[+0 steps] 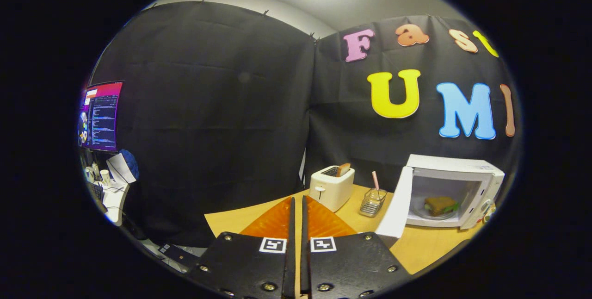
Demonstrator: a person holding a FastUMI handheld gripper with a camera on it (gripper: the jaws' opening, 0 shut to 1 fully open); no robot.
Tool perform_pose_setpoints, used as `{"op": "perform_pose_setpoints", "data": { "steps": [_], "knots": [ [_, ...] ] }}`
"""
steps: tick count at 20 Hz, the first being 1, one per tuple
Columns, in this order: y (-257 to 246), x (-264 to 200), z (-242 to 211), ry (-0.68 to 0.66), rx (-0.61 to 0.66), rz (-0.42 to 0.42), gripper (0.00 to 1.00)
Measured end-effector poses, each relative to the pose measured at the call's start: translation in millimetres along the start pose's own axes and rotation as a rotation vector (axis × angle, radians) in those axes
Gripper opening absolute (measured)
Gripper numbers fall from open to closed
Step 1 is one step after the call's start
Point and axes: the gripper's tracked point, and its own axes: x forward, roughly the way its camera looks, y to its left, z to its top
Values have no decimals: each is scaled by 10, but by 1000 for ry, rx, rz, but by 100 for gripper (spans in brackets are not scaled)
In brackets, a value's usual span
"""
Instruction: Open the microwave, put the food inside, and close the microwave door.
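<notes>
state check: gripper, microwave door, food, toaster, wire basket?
gripper: fingers nearly closed, holding nothing
microwave: door swung open
food: on the plate inside the microwave
toaster: upright, slice of bread sticking up from its slot
wire basket: upright, pink stick standing in it

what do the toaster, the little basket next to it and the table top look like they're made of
Toaster: probably glossy white plastic, smooth and evenly coloured. Basket: thin metal wire, see-through mesh with a silvery glint. Table: wood or wood-look laminate, matte light tan; grain too blurred to tell. The gripper sits nearly shut, holding nothing, its fingers pointing toward the toaster.
</notes>
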Motion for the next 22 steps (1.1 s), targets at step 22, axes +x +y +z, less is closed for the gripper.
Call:
{"op": "perform_pose_setpoints", "data": {
  "steps": [22],
  "knots": [
    [-1483,-518,-863,71,26,-295,1]
  ]
}}
